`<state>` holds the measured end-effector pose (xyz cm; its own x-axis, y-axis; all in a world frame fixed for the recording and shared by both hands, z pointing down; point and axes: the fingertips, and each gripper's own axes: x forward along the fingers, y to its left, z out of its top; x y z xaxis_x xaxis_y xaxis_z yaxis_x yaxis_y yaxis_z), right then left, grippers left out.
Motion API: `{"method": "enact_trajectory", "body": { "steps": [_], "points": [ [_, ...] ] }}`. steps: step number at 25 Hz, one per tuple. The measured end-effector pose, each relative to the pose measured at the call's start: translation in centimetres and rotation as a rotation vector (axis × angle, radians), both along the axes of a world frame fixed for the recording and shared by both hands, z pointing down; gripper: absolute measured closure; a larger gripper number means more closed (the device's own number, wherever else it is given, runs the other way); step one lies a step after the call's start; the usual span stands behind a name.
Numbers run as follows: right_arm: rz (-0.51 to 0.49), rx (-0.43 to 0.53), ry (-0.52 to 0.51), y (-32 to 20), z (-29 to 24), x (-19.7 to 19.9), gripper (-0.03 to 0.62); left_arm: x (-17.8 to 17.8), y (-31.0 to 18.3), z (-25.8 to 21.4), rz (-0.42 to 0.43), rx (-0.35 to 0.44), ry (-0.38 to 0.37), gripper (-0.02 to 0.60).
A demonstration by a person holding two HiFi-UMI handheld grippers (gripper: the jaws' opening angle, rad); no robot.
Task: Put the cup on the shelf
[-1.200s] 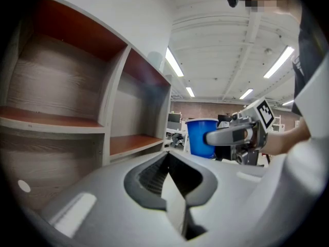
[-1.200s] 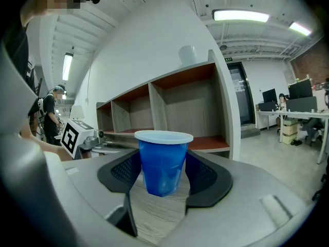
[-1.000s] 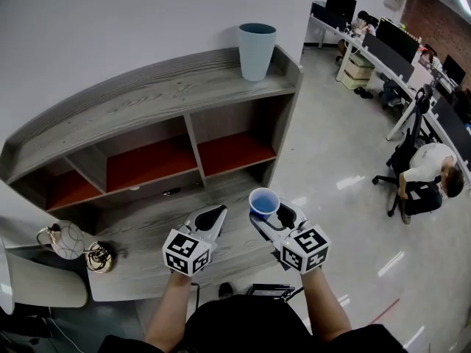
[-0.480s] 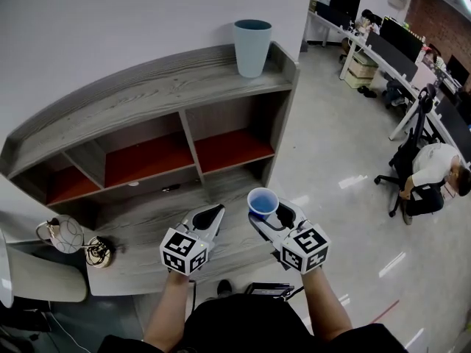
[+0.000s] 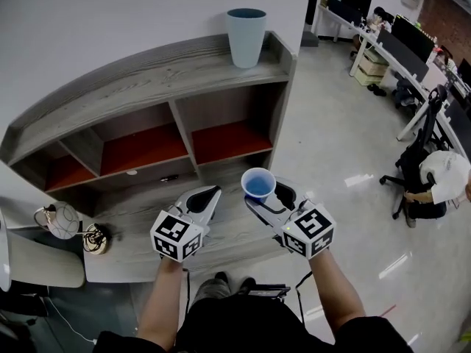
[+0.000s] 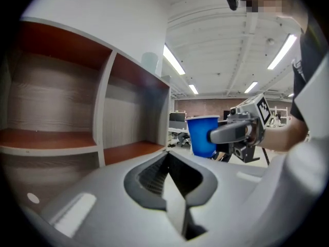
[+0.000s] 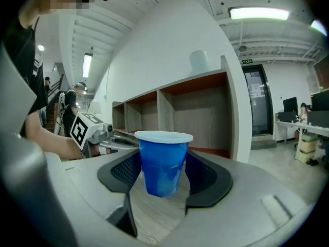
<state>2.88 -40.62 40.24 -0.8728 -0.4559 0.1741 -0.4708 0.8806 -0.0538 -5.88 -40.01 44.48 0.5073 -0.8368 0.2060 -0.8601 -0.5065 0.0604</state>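
We hold the blue cup [image 5: 258, 183] in our right gripper [image 5: 265, 199]. The gripper's two dark ribbed pads press against opposite sides of the cup's wall, so this claw is clamped on it with the jaws standing wide. The cup is small and tapered, narrower at the base than at the mouth. It is bright blue outside with a pale, whitish rim, and from above its inside shows blue too. It sits upright between the jaws, with its rim above the pads and its base hanging free below them, clear of the wood grain beneath. That wood is the low front ledge of the shelf [image 5: 147, 79], a grey wood-grain unit against a white wall, with open compartments whose floors are reddish brown. We carry the cup over the ledge's right part, in front of the right-hand compartment and not inside it. Our left gripper [image 5: 204, 199] hovers just beside the right one, on its left, with its jaws brought together and empty. A tall pale blue vessel [image 5: 246, 37] stands at the right end of the shelf's top. A small lamp [image 5: 62, 220] stands at the ledge's left end.
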Motion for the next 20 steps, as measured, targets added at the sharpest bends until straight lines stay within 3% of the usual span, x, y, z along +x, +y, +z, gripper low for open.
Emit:
{"method": "enact_trajectory", "body": {
  "steps": [7,20],
  "points": [
    [0.013,0.042,-0.018,-3.9,-1.3,-2.2,0.315,-0.6,-3.9,-2.6,-0.048,0.051,-0.014,0.581],
    [0.189,0.028,-0.049,-12.7,0.9,-5.6,0.315,-3.4,-10.9,-1.5,-0.230,0.048,0.042,0.581]
  ]
}}
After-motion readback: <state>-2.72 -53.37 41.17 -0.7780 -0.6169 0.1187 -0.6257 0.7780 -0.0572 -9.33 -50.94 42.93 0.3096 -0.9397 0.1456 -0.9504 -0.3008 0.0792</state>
